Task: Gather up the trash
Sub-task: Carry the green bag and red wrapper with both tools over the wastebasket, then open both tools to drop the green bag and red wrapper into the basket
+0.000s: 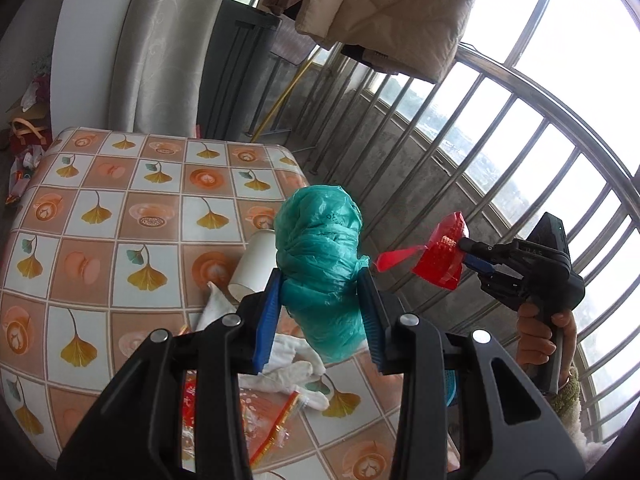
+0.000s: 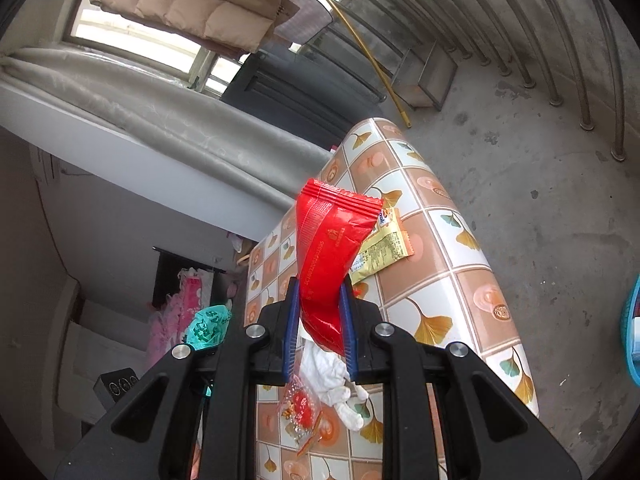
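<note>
Little legible print, mostly on wrappers

Along the left edge of the red wrapper (image 2: 332,256), in the right wrist view: one line of small dark code, opening with "SC" and running on in digits too fine to trust; beside it, near the middle, a small emblem and a short column of characters, not readable. Just right of the red wrapper, on the yellow wrapper (image 2: 380,248): a blue-and-red logo at the top corner and dense fine print, both illegible. Well left of the red wrapper, on the green bag (image 2: 210,326): white characters, unreadable. Right of the red wrapper in the left wrist view, on the right gripper (image 1: 468,254): pale letters ending "AS", the first unclear.
</note>
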Demonstrator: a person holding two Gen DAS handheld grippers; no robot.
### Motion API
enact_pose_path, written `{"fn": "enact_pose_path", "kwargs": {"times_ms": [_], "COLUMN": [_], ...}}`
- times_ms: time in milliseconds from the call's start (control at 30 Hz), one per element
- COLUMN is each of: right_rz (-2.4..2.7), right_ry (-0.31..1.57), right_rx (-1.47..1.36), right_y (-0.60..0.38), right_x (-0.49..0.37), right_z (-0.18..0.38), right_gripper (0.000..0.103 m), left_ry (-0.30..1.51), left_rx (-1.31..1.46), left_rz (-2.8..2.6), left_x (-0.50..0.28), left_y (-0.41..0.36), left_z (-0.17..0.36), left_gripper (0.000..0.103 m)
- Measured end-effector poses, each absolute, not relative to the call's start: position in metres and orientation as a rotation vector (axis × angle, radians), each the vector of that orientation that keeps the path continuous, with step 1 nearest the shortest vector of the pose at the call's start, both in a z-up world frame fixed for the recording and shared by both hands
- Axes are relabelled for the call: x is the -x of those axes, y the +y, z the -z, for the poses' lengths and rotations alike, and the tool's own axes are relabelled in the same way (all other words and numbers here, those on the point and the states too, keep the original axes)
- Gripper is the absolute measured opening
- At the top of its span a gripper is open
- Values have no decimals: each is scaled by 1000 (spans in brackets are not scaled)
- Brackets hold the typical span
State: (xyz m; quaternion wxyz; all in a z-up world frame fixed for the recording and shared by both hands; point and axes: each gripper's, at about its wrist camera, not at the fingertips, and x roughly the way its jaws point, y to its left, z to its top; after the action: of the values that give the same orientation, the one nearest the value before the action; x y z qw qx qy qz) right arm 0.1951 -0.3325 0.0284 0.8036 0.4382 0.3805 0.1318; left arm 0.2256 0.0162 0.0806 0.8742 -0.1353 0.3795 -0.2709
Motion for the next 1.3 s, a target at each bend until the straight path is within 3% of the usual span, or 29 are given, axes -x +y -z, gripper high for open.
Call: {"fn": "enact_pose_path", "kwargs": {"times_ms": [367,800,1300], "right_rz": [-217,17,484], "right_ry": [719,624,648], "right_rx": [-994,-1069,-1179], "right_y": [-380,-440,-531], "right_x": [-91,21,121], "right_z": [-39,2,116], "right_gripper": [19,19,19], "left_ry": [826,922,1206], "left_rx": [204,84,-168], "left_rz": [737,930,1088], "left_x": [-176,-124,-93], "left_y": [-60,-173,-344], "left_z": [-88,-69,39], "left_gripper": [35,35,35]}}
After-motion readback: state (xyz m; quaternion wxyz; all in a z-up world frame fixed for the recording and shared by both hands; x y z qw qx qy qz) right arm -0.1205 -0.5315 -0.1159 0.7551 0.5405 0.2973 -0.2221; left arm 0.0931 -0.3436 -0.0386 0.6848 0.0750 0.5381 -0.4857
